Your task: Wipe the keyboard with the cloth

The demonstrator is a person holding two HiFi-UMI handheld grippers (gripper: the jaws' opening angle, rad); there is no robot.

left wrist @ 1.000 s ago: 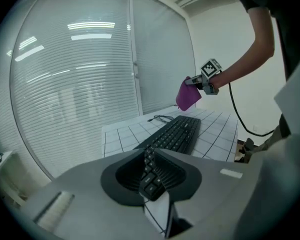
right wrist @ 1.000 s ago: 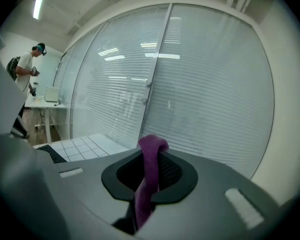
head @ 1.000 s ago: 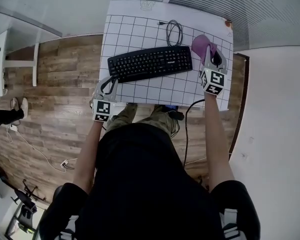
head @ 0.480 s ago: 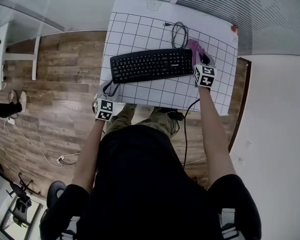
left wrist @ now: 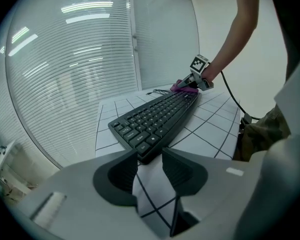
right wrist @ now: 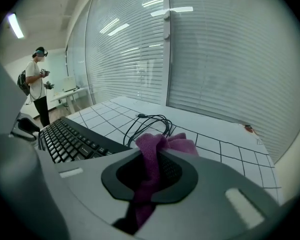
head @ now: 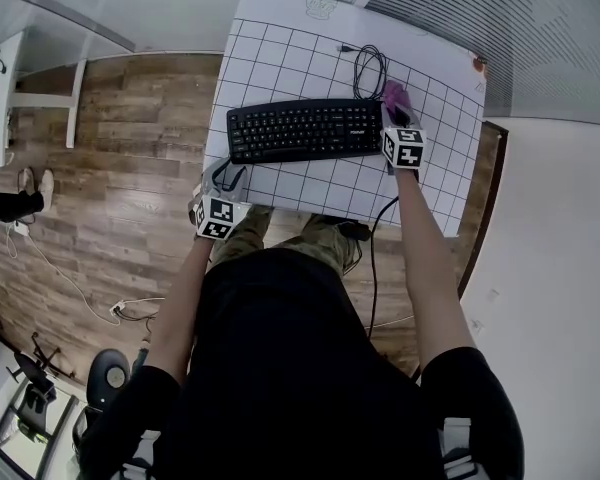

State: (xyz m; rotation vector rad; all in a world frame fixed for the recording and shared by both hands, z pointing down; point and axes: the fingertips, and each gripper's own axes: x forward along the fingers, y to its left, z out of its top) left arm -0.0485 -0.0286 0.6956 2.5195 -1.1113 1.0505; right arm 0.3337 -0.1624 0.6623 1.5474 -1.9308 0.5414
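Observation:
A black keyboard point(head: 305, 128) lies across the white gridded table mat point(head: 280, 63). My right gripper point(head: 398, 118) is at the keyboard's right end, shut on a purple cloth point(head: 395, 96) that bunches out ahead of the jaws point(right wrist: 157, 149). The left gripper view shows the right gripper point(left wrist: 194, 82) low over that end of the keyboard point(left wrist: 155, 119). My left gripper point(head: 228, 175) is at the mat's front left edge, just short of the keyboard's near left corner. Its jaws point(left wrist: 150, 166) have just been opening and stand open with only the mat between them.
The keyboard's coiled black cable point(head: 368, 68) lies behind its right end point(right wrist: 150, 124). A small red thing point(head: 477, 65) sits at the far right corner. Another cable point(head: 372, 238) hangs off the front edge. A person point(right wrist: 37, 84) stands far off by a desk.
My right gripper has come down with the cloth from the right of the keyboard to its right end. The left gripper has stayed by the mat's front left edge.

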